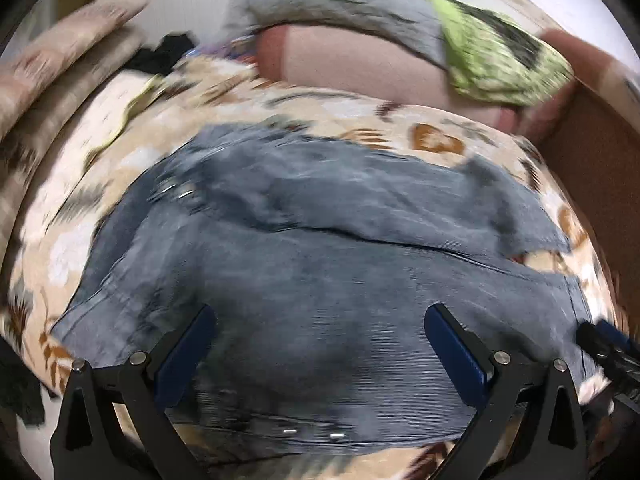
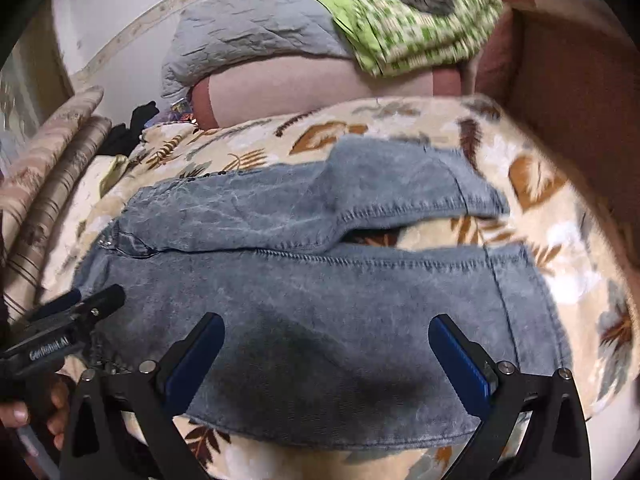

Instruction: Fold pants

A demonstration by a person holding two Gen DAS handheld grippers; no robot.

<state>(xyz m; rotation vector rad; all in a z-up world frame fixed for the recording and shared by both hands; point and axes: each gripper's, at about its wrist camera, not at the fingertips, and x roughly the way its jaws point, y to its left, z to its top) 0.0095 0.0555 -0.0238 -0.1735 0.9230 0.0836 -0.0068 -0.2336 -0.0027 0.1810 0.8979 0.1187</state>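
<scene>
Blue-grey denim pants [image 1: 320, 248] lie spread on a leaf-patterned blanket [image 1: 432, 140]; the left wrist view is motion-blurred. In the right wrist view the pants [image 2: 320, 280] lie with both legs running left to right, the far leg [image 2: 360, 192] rumpled and its hem partly lifted. My left gripper [image 1: 320, 320] is open and empty just above the near leg. My right gripper [image 2: 326, 340] is open and empty above the same leg. The left gripper also shows at the left edge of the right wrist view [image 2: 80, 304], and the right gripper at the right edge of the left wrist view [image 1: 608, 344].
A pink pillow [image 2: 320, 88] with a grey quilted cover [image 2: 248, 36] and a green patterned cloth [image 2: 408, 20] lies behind the blanket. A brown board [image 2: 580, 120] stands at the right. Striped cushions [image 2: 48, 168] and dark clothes [image 2: 132, 128] lie at the left.
</scene>
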